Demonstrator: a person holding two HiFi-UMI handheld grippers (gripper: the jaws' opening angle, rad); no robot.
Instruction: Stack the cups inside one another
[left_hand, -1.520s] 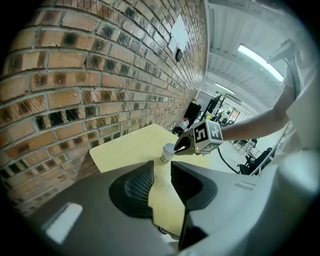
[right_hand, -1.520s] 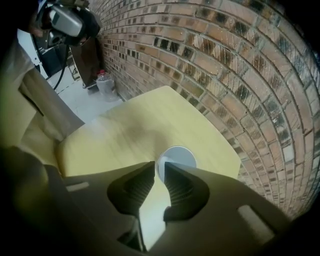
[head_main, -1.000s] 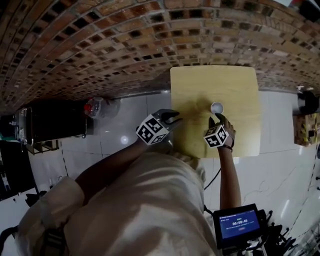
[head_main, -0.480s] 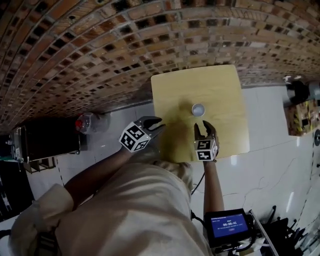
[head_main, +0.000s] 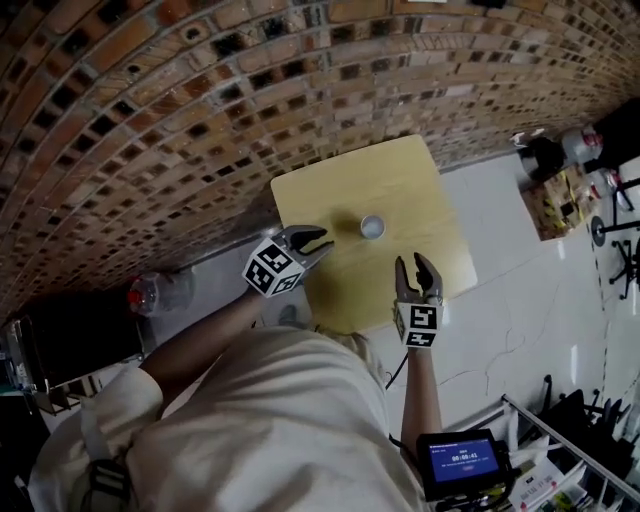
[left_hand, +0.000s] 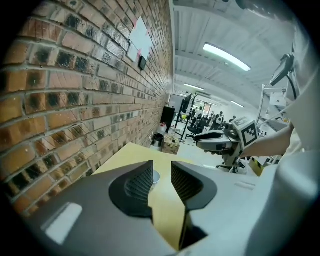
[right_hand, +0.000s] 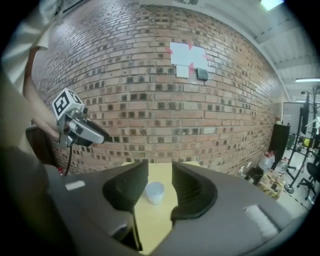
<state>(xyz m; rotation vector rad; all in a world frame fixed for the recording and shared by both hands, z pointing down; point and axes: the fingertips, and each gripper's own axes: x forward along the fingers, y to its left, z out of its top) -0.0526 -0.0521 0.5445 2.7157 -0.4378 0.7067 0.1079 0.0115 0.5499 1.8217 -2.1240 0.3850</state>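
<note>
**One white cup on the surface, both jaws empty**

From the head view it cannot be told whether the white cup (head_main: 372, 227) is a single one or several nested together. It shows only as a small pale ring from above, too small to see what is inside. In the left gripper view the cup (left_hand: 155, 176) is mostly hidden behind the left-hand jaw, and only a sliver of its rim shows in the gap. The right gripper view gives the clearest look: the cup (right_hand: 155, 192) stands upright on the yellow wooden surface (right_hand: 150, 220), seen through the gap between the jaws, well beyond them and not touched. Its inside faces away from this camera. In the head view the person's shoulder and sleeve cover the near edge of the surface (head_main: 400, 180).

The left gripper (head_main: 312, 240) hovers over the left edge of the surface. Its jaws stand a narrow way apart with nothing between the pads. The right gripper (head_main: 418, 270) is held near the right front edge, apart from the cup. Its jaws have just been opening and now stand wide, with nothing between them. A brick wall (right_hand: 165, 100) rises behind the surface.
</note>
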